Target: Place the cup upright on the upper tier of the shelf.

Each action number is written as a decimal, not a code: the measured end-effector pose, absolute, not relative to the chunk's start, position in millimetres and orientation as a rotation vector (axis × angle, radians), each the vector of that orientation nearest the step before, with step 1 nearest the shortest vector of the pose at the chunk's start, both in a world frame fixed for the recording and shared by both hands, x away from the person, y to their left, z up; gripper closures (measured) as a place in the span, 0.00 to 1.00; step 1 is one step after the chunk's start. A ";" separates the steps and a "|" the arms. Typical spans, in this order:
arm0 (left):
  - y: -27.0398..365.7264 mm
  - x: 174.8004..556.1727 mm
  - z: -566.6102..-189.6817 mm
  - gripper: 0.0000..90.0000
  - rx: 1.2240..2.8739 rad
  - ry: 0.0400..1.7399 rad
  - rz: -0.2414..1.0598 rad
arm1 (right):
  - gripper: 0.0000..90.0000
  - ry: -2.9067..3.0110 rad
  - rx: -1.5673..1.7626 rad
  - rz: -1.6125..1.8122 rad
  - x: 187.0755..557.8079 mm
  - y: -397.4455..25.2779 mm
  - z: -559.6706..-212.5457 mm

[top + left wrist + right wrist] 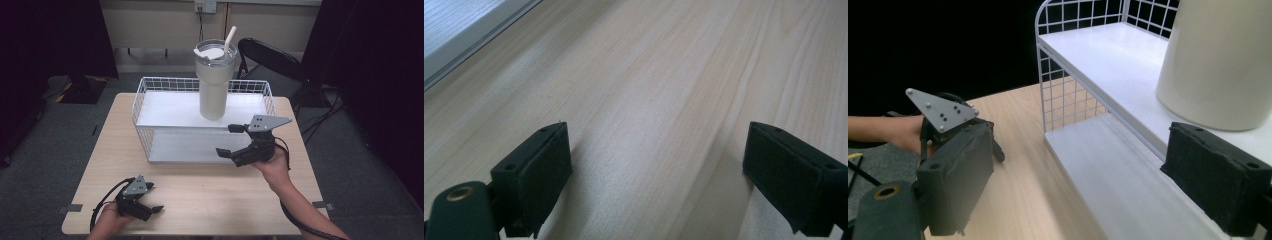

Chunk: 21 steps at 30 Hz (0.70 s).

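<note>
Your right gripper (231, 140) hangs just in front of the white wire shelf rack (141, 107), its jaws spread wide and holding nothing, turned toward the cream tumbler (214, 87) that stands upright on the rack's upper shelf (165, 111), near its front edge and toward its right half. A clear lid and a white straw (230, 39) top the tumbler. In the right gripper view the tumbler's lower wall (1218, 65) rises beyond the right jaw, near it but apart, so the step in hand reads as the approach to a grasp, with contact not yet made. Your left gripper (154, 197) rests low over the bare wooden table (210, 200) near its front left corner, well apart from the rack; its jaws are likewise wide open and empty, with plain tabletop (659, 100) between them. The next move likely calls for lifting the right gripper to mid-height on the tumbler, bringing one jaw to each side of its wall, and closing squarely, since a tall, smooth vessel gripped low may tip.
</note>
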<state>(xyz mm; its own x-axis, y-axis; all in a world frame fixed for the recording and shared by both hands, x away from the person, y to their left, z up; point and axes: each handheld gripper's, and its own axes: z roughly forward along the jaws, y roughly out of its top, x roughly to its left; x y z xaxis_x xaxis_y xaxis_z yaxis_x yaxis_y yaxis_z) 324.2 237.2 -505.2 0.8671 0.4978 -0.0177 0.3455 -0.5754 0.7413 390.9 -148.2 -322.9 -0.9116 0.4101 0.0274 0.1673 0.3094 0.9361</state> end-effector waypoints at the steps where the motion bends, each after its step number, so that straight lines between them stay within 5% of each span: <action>1: 237.3 324.3 -505.2 0.13 2.238 0.606 0.245 | 0.13 2.362 0.530 1.643 389.7 -149.4 -325.8; 21: 237.2 324.3 -505.2 0.13 2.238 0.606 0.245 | 0.13 2.406 0.557 1.631 378.5 -173.0 -359.2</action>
<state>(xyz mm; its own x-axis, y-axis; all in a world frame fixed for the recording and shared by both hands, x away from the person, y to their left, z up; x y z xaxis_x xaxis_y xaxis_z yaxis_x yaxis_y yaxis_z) 324.3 237.2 -505.2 0.8672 0.4977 -0.0174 0.3453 -0.5756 0.7413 378.5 -173.0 -359.2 -0.9133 0.4031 0.0585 0.2038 0.3278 0.9225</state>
